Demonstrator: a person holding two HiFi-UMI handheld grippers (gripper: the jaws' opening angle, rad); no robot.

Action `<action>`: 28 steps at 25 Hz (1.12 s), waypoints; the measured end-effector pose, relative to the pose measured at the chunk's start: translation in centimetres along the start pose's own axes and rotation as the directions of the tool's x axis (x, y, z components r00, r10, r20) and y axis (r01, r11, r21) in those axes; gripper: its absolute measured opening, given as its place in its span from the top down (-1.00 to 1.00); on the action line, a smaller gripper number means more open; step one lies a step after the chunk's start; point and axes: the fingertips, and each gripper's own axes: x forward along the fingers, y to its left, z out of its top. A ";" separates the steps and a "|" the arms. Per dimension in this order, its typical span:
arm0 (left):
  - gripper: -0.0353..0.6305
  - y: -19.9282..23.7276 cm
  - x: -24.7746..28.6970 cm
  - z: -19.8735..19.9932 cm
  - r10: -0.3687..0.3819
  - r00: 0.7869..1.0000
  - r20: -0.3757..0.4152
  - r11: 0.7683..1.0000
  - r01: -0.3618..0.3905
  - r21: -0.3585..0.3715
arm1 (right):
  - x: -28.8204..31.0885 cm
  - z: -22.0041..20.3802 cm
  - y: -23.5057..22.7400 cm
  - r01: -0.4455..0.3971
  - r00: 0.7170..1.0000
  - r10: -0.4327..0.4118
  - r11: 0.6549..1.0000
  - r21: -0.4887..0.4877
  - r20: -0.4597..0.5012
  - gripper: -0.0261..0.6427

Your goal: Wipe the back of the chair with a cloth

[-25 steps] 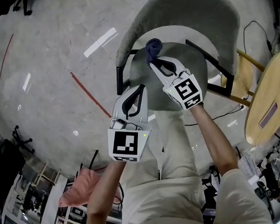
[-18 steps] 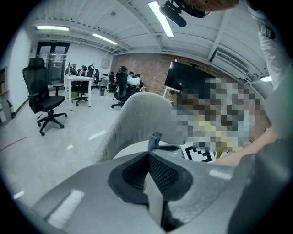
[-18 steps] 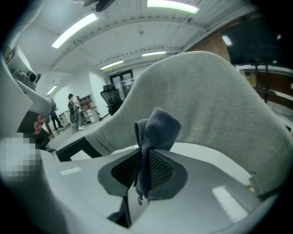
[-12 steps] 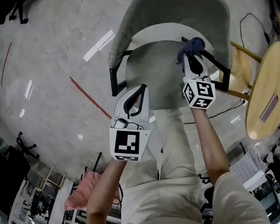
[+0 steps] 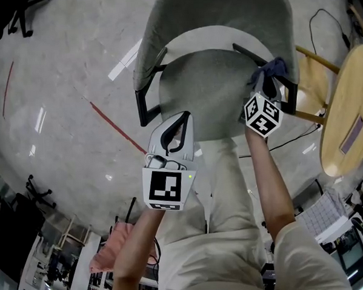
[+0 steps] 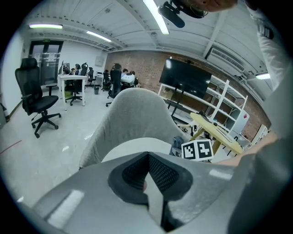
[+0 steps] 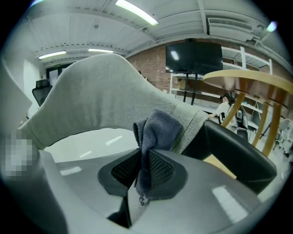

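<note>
Left gripper [image 5: 183, 115]: held over the front edge of the chair seat [image 5: 209, 85]; jaws appear to meet at the tips, with nothing between them in the left gripper view [image 6: 147, 156].
Right gripper [image 5: 268, 85]: jaws closed on the cloth [image 7: 155, 130], which runs down between the two ribbed pads and bunches above them.
Cloth: dark blue-grey towelling [image 5: 274, 67], at the right end of the chair back, just above the black armrest [image 7: 233, 146]; it seems to touch the grey fabric, though the contact is not clearly seen.
Chair back [image 5: 217, 9]: curved shell in light grey fabric, wrapping round the rear of the seat [image 7: 91, 96].
Markings: each gripper carries a marker cube with black-and-white square patterns, on the left [image 5: 168, 187] and on the right [image 5: 263, 114]; these are codes, not lettering.
Floor [image 5: 56, 75]: pale and glossy, crossed by a red line [image 5: 117, 129].
Surroundings: round wooden counter [image 5: 350, 114] just right of the chair; dark wall screen [image 7: 194, 57] behind it.
</note>
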 end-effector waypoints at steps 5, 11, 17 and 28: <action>0.89 0.2 0.5 -0.3 0.005 1.000 -0.010 1.000 -0.005 -0.006 | 1.8 0.4 -0.7 0.017 1.000 -0.017 1.000 0.000 -0.001 0.74; 0.89 0.4 0.9 -0.2 0.008 1.000 -0.019 1.000 -0.008 -0.012 | 4.1 2.0 -0.1 -0.020 1.000 0.021 0.998 -0.062 0.014 0.74; 0.89 0.9 1.4 0.1 0.015 1.000 -0.023 1.000 -0.015 -0.017 | 5.5 3.6 1.4 -0.053 0.998 0.056 0.994 -0.091 0.034 0.74; 0.89 2.0 2.2 1.2 0.025 1.000 -0.008 0.999 -0.025 -0.022 | 6.5 5.5 3.9 -0.064 0.995 0.073 0.992 -0.110 0.073 0.74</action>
